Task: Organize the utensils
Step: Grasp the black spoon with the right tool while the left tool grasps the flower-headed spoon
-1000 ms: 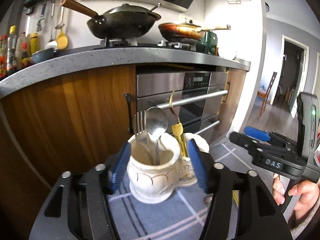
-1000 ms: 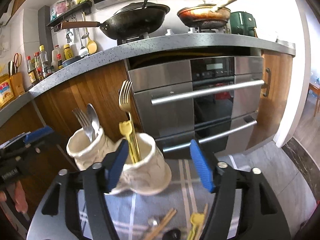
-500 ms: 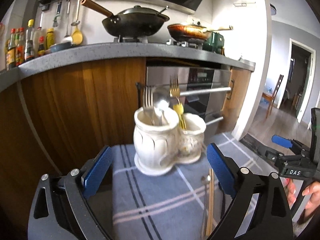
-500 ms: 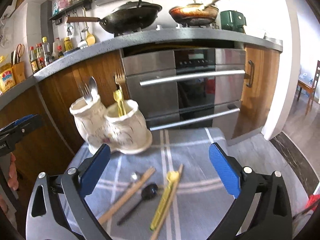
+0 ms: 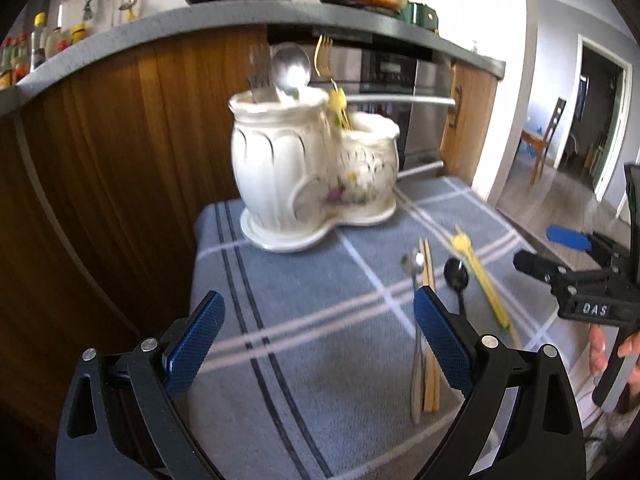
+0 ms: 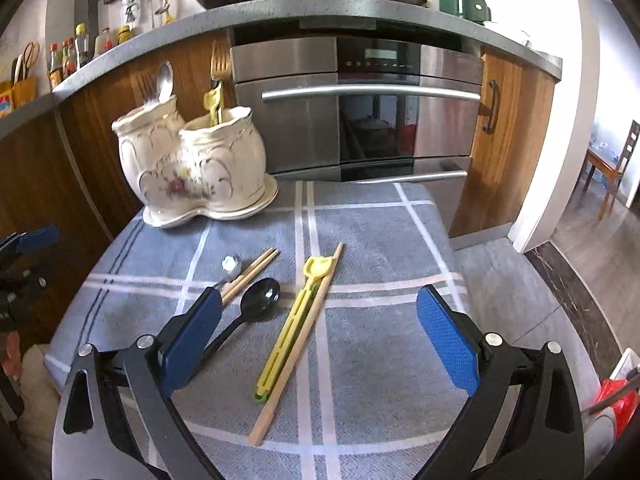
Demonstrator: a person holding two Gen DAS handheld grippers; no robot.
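Blue-grey checked cloth (image 6: 372, 240) covers the table, and on its far left part stands a white ceramic holder (image 6: 192, 168) with two joined pots. The taller pot holds a steel spoon (image 6: 164, 80) and a fork (image 5: 256, 76); the lower pot holds a gold fork (image 6: 219, 64) with a yellow handle.

Loose utensils lie on the cloth nearer the cameras: a small steel spoon (image 6: 230, 264), touching a pair of wooden chopsticks (image 6: 252, 270), then a black spoon (image 6: 256, 304), and to the right a yellow utensil (image 6: 292, 324) lying against a single chopstick (image 6: 298, 344).

The left gripper (image 5: 316, 336) has its fingers wide with only cloth between them. The right gripper (image 6: 320, 332) has its fingers wide but closing, with the yellow utensil and the black spoon's bowl lying between them, untouched.
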